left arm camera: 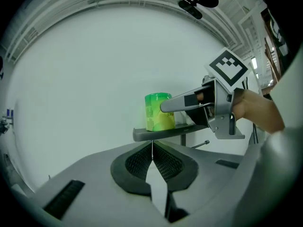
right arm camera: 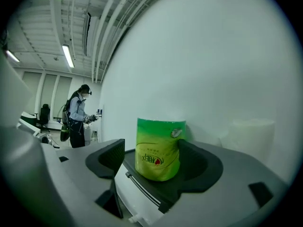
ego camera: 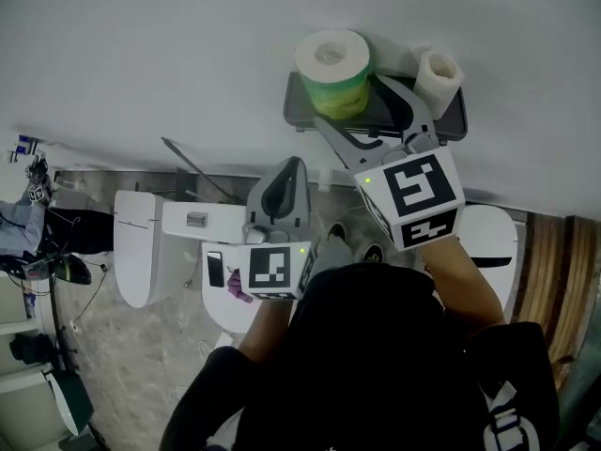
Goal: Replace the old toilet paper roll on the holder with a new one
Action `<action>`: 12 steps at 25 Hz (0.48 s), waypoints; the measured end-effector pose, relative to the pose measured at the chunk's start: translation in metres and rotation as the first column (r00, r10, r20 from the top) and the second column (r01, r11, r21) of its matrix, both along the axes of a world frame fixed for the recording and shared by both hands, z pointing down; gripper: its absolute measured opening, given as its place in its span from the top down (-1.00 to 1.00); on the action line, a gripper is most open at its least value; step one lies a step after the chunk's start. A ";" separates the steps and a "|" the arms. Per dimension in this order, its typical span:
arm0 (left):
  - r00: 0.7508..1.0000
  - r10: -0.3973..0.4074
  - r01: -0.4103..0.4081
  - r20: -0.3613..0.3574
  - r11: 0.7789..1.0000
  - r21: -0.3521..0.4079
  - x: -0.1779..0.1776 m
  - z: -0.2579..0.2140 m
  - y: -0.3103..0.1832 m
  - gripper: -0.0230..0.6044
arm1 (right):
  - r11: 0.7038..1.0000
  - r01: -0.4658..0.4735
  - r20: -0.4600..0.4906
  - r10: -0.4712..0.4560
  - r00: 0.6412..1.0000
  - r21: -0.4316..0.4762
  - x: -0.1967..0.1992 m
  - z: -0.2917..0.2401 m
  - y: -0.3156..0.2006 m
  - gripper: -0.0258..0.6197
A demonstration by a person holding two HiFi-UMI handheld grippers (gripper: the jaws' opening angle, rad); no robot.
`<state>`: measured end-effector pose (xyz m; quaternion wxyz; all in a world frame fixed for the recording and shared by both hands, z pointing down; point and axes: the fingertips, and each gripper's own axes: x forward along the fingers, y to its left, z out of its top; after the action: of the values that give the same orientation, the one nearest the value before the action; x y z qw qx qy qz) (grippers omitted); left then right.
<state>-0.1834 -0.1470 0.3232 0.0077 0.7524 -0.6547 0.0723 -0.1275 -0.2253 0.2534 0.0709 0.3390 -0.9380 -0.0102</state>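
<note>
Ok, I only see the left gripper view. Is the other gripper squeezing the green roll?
Observer: No. The right gripper view shows the right gripper with its jaws apart, the green roll between them, pads not pressing.
Child: Is there another roll up there?
Observer: Yes, the head view shows a white roll at the right end of the shelf.
Child: Anybody else around?
Observer: One person stands far off in the right gripper view.

a mock bathroom inside a big lab hall: white toilet (ego camera: 134,252), wall shelf (ego camera: 305,111), yet bare ceiling pipes (right arm camera: 113,13), strip lights (right arm camera: 67,56), another person (right arm camera: 78,115) wearing gear.
</note>
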 end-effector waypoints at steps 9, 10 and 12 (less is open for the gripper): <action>1.000 0.004 -0.004 -0.005 1.000 0.008 -0.015 -0.001 0.000 0.85 | 0.996 -0.086 -0.093 0.084 0.992 -0.015 -0.010 0.004 -0.020 -0.15; 1.000 0.002 -0.002 -0.011 1.000 0.006 -0.016 -0.001 0.000 0.85 | 0.996 -0.085 -0.098 0.083 0.992 -0.011 -0.011 0.004 -0.020 -0.15; 1.000 0.003 -0.003 -0.021 1.000 0.008 -0.016 -0.002 -0.001 0.85 | 0.997 -0.083 -0.100 0.082 0.992 -0.007 -0.013 0.003 -0.021 -0.16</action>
<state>-0.1994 -0.1475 0.3211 0.0113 0.7540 -0.6539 0.0619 -0.1407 -0.2465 0.2566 0.1201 0.3761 -0.9186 -0.0189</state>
